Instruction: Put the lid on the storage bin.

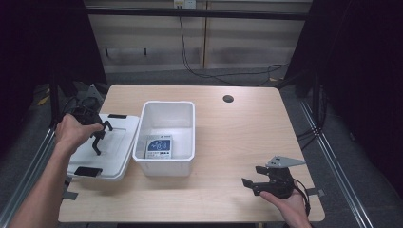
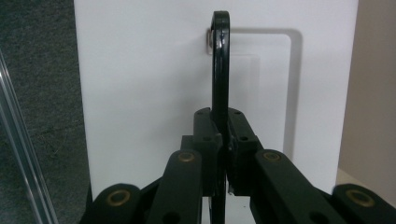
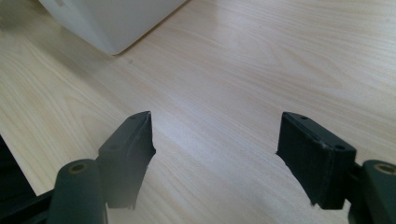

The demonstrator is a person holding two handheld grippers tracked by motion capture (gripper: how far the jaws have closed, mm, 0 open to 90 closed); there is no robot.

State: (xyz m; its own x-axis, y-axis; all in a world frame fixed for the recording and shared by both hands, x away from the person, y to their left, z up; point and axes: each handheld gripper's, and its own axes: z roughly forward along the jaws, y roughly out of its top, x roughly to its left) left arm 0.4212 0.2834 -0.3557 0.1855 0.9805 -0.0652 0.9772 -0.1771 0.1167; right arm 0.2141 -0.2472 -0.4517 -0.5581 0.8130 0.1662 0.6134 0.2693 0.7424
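The left gripper (image 1: 97, 135) is at the left side of the table (image 1: 237, 142), over the white lid (image 1: 107, 149) that lies flat just to the left of the white bin (image 1: 168, 137). Its jaws are closed tight on the black handle (image 2: 220, 65) of the lid; in the left gripper view the handle stands up thin between the two pads and is hinged at a small pin on the lid's top. The lid touches, or nearly touches, the left wall of the bin, and its left part reaches past the table edge.

The right gripper (image 1: 259, 183) rests low at the near right of the table, well apart from the bin. Its jaws are wide open and hold nothing; between them there is only bare wood.

The bin is open, and a blue and white packet (image 1: 158, 147) lies flat on its bottom, toward the near side.

I judge that the lid is meant to go on the bin. Several things can go wrong:

- The handle is narrow and can turn on its pin, so the lid may swing or tilt when it is lifted.
- With a tilted lid, one edge may hit the bin's rim and push the light bin across the table.
- The grip is on a thin bar, so it may slip sideways out of the pads.
- The right gripper is far, so it cannot steady the bin quickly.
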